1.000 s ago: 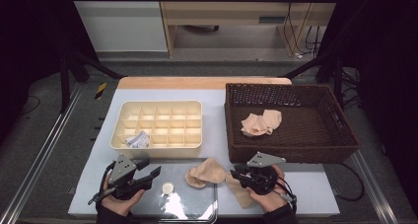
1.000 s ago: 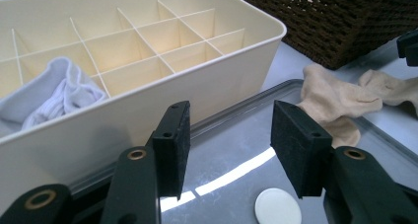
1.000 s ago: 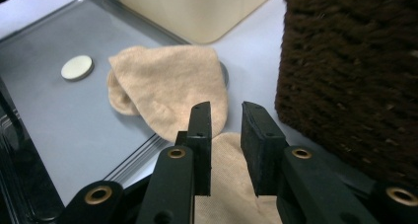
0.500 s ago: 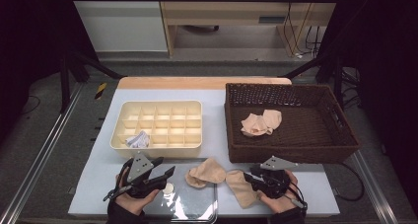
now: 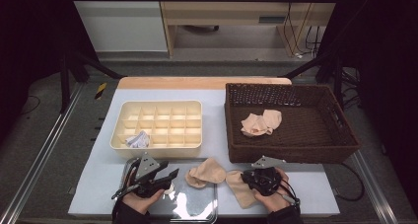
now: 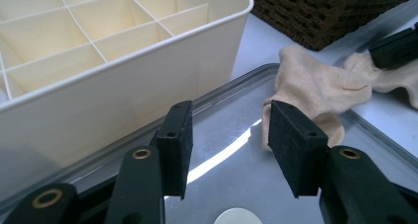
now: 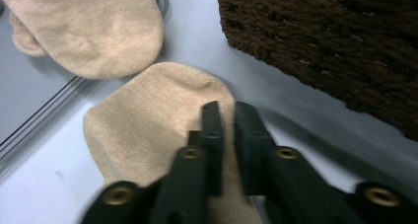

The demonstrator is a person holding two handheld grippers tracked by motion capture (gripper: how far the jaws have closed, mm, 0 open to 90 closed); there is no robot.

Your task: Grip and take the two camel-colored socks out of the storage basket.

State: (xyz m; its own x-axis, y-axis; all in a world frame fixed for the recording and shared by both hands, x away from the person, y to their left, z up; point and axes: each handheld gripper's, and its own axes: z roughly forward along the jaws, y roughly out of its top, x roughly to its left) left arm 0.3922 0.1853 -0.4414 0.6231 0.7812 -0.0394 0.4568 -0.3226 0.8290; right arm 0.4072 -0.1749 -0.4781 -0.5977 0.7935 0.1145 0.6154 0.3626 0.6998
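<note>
- Your right gripper is nearest you, right of the tray; its jaws have just been closing and now pinch the fabric of the near sock, which lies flat on the table.
- Your left gripper hangs over the metal tray, jaws apart with nothing between them, having closed a little just now.
- The second sock lies crumpled, partly on the tray's right edge, just beside the near one.
- Farther off stand the cream compartment box and the wicker basket, which holds more socks.
</note>
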